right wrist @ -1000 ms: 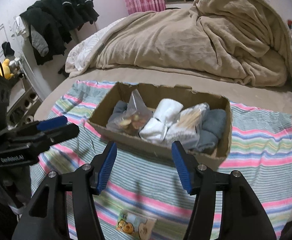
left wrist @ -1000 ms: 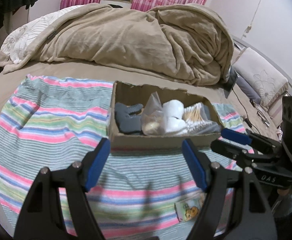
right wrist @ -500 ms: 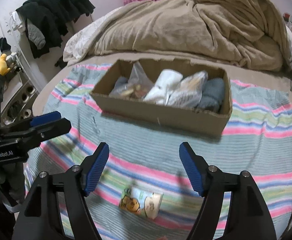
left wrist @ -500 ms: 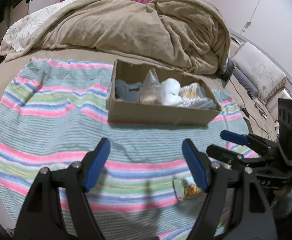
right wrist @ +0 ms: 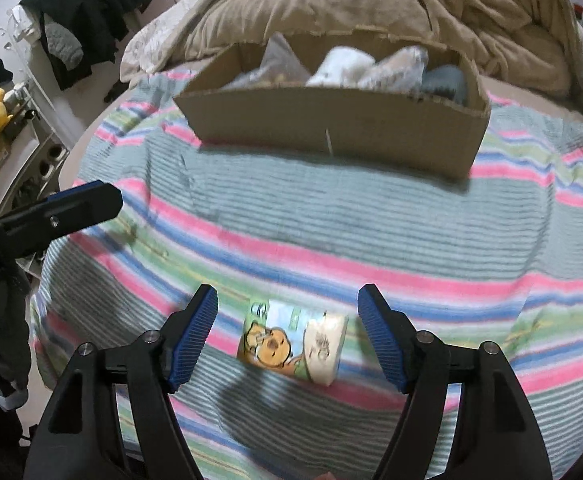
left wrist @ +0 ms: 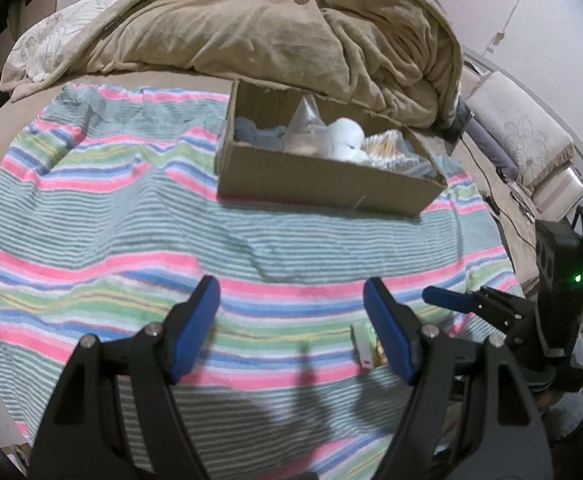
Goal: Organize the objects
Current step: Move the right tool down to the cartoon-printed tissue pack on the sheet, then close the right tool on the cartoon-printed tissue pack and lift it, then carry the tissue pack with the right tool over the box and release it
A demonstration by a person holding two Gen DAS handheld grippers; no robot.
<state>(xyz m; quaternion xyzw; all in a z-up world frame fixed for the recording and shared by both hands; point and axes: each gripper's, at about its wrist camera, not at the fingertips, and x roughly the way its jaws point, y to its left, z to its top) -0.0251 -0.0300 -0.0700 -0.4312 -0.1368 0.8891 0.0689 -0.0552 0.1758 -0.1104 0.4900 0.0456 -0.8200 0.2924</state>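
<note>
Striped towel [right wrist: 371, 216]: tissue pack [right wrist: 293, 346] between spread right gripper [right wrist: 287, 334] fingers, untouched; left gripper [left wrist: 291, 328] fingers spread.

The right gripper [right wrist: 287, 334], jaws spread, frames what looks like a tissue pack [right wrist: 293, 346]

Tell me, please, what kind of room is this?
Most likely a bedroom. The work is done on a bed: a rumpled duvet lies behind the box, a pillow sits at the side, and clothes hang by the wall.
</note>
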